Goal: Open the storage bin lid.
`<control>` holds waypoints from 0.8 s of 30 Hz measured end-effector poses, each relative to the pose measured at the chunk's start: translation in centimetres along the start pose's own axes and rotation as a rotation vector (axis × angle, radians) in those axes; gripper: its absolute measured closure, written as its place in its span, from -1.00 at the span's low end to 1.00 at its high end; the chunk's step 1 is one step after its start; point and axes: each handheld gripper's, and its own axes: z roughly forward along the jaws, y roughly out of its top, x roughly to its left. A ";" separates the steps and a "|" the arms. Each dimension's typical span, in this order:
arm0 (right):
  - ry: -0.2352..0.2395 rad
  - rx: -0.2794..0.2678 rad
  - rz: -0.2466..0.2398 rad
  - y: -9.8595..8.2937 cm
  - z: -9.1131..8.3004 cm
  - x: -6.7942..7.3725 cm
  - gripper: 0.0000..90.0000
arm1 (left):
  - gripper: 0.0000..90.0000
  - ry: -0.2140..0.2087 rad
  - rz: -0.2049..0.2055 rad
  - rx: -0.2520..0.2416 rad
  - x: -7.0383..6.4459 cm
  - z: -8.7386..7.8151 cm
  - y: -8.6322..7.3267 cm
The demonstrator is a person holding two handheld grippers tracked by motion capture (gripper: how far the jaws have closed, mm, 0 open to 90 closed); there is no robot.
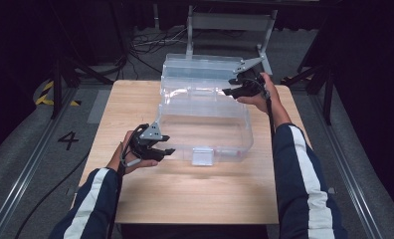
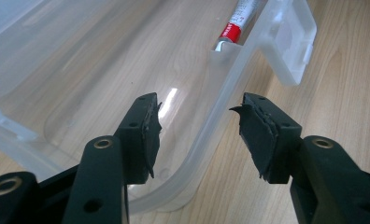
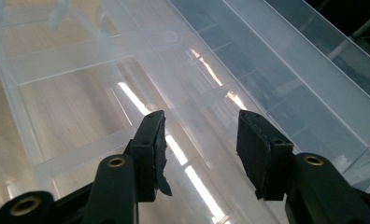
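Left gripper (image 1: pixel 166 151) sits at lower left of centre in the high view, jaws parted with nothing between them, tips just beside the near left corner of the clear plastic box (image 1: pixel 205 130). In the left gripper view that rounded corner wall (image 2: pixel 211 140) runs up through the gap between the jaws; whether either pad touches it cannot be told. A red-and-silver tube (image 2: pixel 235 24) lies inside the box at the upper middle of that frame, beside the white latch (image 2: pixel 290 39). Right gripper (image 1: pixel 231 91) is at upper right of centre, jaws also spread and empty, over the box's far edge where the opened lid (image 1: pixel 202 69) stands. Everything rests on the wooden table (image 1: pixel 195 194).
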 end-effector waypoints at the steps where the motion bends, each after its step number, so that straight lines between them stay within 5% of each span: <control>1: 0.004 -0.002 0.005 0.0 0.1 -0.1 0.18 | 0.09 -0.008 0.002 0.002 0.0 0.1 0.0; 12: 0.003 -0.004 -0.003 0.1 0.2 0.0 0.29 | 0.53 -0.050 0.065 0.021 0.1 1.0 0.4; 24: 0.031 0.050 -0.038 0.8 -0.1 -0.1 0.52 | 0.66 -0.082 0.102 0.069 0.3 1.4 1.1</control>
